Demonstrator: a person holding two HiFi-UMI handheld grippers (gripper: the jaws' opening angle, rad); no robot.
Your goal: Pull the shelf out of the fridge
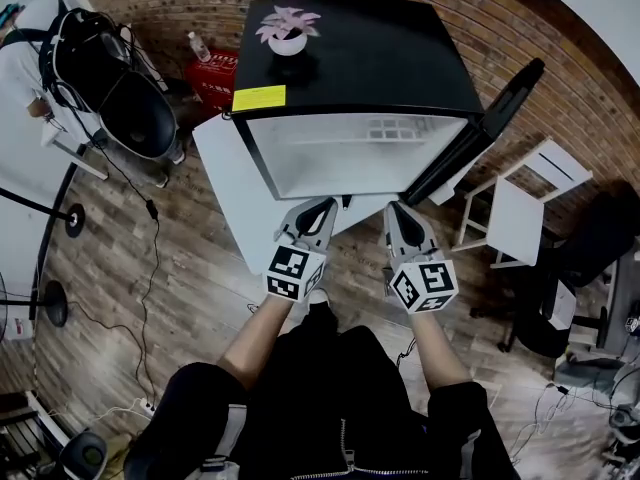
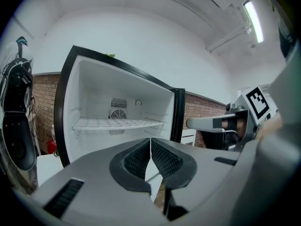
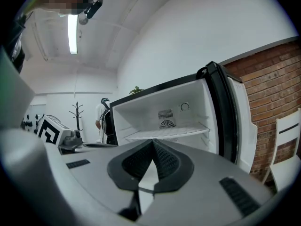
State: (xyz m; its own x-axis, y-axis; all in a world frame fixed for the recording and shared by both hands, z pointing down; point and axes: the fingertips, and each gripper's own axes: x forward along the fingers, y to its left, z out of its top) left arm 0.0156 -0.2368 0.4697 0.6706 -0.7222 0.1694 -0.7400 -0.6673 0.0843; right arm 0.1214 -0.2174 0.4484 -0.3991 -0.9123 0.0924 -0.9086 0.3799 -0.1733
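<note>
A small black fridge (image 1: 360, 58) stands open in front of me, its door (image 1: 480, 133) swung to the right. Inside, a white wire shelf (image 2: 117, 124) (image 3: 167, 133) spans the compartment at mid height; from above it shows as a grid (image 1: 395, 128). My left gripper (image 1: 315, 211) (image 2: 150, 142) is shut and empty, just short of the fridge's opening. My right gripper (image 1: 400, 213) (image 3: 153, 144) is shut and empty beside it, also outside the fridge. Neither touches the shelf.
A potted plant (image 1: 288, 30) and a yellow label (image 1: 259, 97) sit on the fridge top. A white board (image 1: 230, 183) lies on the floor at the left. A white chair (image 1: 520, 203) stands at the right, a red crate (image 1: 212, 76) behind, and cables (image 1: 150, 268) cross the wooden floor.
</note>
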